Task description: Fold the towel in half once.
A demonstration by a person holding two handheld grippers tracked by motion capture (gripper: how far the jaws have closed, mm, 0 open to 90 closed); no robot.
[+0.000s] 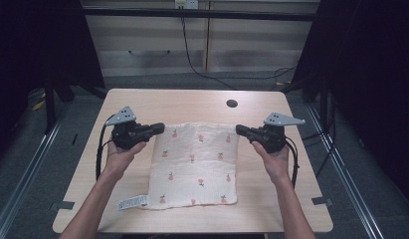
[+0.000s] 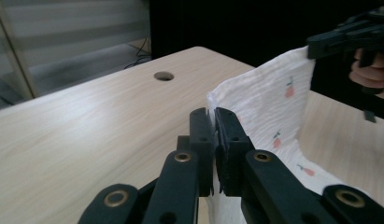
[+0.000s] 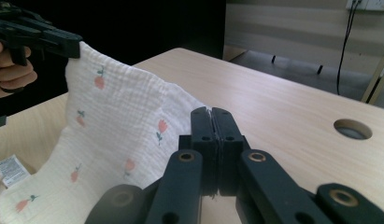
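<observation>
A person seated at a pale wooden desk (image 1: 142, 102) lifts the far edge of a white cloth (image 1: 194, 167) printed with small red flowers, one far corner pinched in each claw. The left claw (image 1: 160, 128) is pressed together on the cloth's far left corner, the right claw (image 1: 240, 129) on its far right corner; in the left gripper view the fabric rises in a slack sheet from between the closed jaws towards the other claw (image 2: 313, 46). The near half of the cloth lies flat on the desk, its care label (image 1: 132, 202) sticking out at the near left corner. A round cable hole (image 1: 232, 103) sits in the desk beyond the cloth, well apart from it. Judging by the raised edge, the job looks like a fold in its early stage: both corners are secured and off the surface, but the far edge has not yet been carried over to meet the near edge, and the cloth remains a single layer with the laying down and smoothing left to do
</observation>
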